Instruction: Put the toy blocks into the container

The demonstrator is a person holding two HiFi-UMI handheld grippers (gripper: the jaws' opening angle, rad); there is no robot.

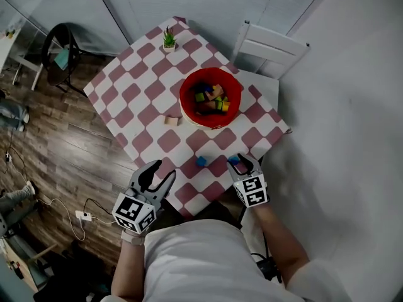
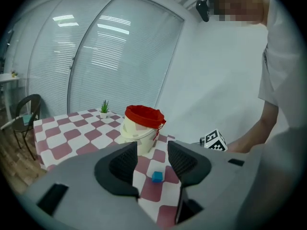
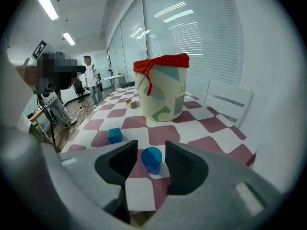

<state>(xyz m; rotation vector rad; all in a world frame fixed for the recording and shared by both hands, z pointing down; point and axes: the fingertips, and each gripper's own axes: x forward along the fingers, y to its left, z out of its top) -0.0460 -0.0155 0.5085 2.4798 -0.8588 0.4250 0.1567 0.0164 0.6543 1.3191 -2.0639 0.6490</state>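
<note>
Container point(image 1: 189, 87) already holds several blocks point(image 1: 211, 98). Three are left on the table point(image 1: 135, 93): wooden block point(image 1: 171, 121), blue cube point(image 1: 201, 162), blue cylinder point(image 3: 152, 159). Right gripper point(image 3: 151, 150) straddles the cylinder, jaws narrow, not clamped yet. Left gripper point(image 2: 151, 152) is wide and empty.

Wood-plank floor point(image 1: 56, 143), white chair point(image 1: 267, 49), black chair point(image 1: 60, 46), slatted blinds point(image 2: 115, 56), ceiling strip lights point(image 3: 45, 1)
</note>
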